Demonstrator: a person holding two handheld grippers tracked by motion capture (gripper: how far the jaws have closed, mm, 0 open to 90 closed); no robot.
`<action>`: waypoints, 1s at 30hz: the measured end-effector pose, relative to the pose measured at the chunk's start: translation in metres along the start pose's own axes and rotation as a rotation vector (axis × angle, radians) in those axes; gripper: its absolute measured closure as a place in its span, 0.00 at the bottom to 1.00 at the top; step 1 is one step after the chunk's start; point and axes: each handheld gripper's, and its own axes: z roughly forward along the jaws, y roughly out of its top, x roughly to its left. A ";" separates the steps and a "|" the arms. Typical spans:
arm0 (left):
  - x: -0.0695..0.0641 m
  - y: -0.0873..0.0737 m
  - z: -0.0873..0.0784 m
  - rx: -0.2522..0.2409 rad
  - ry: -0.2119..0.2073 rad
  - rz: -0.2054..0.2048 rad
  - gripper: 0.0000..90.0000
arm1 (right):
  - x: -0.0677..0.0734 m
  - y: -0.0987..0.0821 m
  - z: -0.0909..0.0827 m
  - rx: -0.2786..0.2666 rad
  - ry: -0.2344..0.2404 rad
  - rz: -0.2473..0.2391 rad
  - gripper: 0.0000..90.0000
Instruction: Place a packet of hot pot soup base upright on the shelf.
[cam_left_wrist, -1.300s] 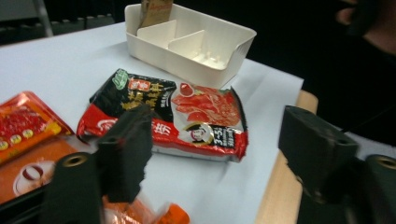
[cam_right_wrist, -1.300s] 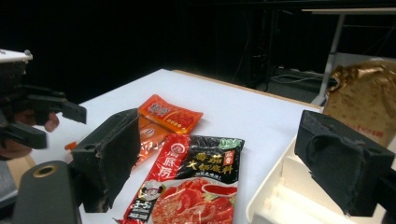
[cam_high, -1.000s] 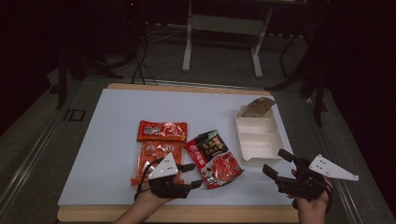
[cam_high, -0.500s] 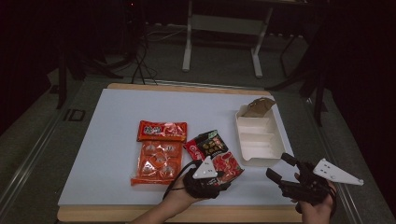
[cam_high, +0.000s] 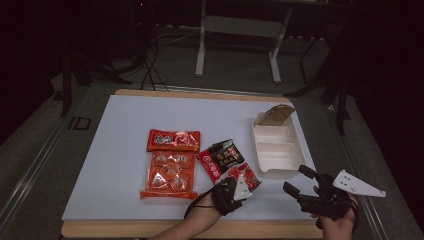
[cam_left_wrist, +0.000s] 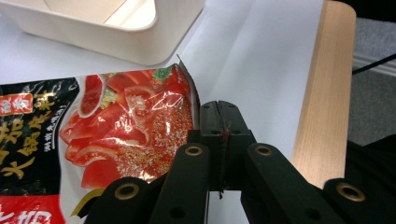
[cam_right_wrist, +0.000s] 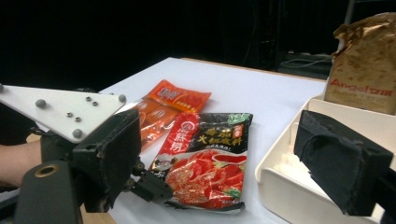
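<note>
Clearly the left tool (cam_left_wrist: 219, 123) has just been closing, and its jaws now stand together on the near corner of the red and black sauce packet (cam_high: 229, 162), with only a thin sliver of the film's edge pinched between them. The packet lies flat on the white desk (cam_high: 125, 125), just beside the cream compartment tray (cam_high: 277, 150) and next to the orange snack packs (cam_high: 170, 167). The main risk, as I judge it, is that so slight a bite on slick foil slips free once the packet is lifted, dropping it back or letting it swing. A lift could also drag the floppy packet against the tray's wall and nudge the tray, or fold the packet so it catches on the rim. The right tool (cam_high: 300, 182) hovers with its jaws apart and nothing in them, near the tray's front corner; if it stays idle the tray has nothing to steady it. The brown pouch (cam_right_wrist: 364, 65) standing in the tray's far end might tip if the tray is bumped.
</note>
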 end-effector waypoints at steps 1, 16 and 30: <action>0.000 0.000 0.001 0.010 0.006 -0.001 1.00 | 0.000 0.000 0.001 0.005 0.002 0.001 0.16; 0.045 0.021 0.017 -0.019 0.034 -0.193 1.00 | 0.000 -0.001 0.001 0.012 0.010 -0.008 0.17; 0.036 0.044 0.053 0.021 -0.045 -0.075 1.00 | -0.002 -0.003 -0.002 0.014 0.014 -0.007 0.17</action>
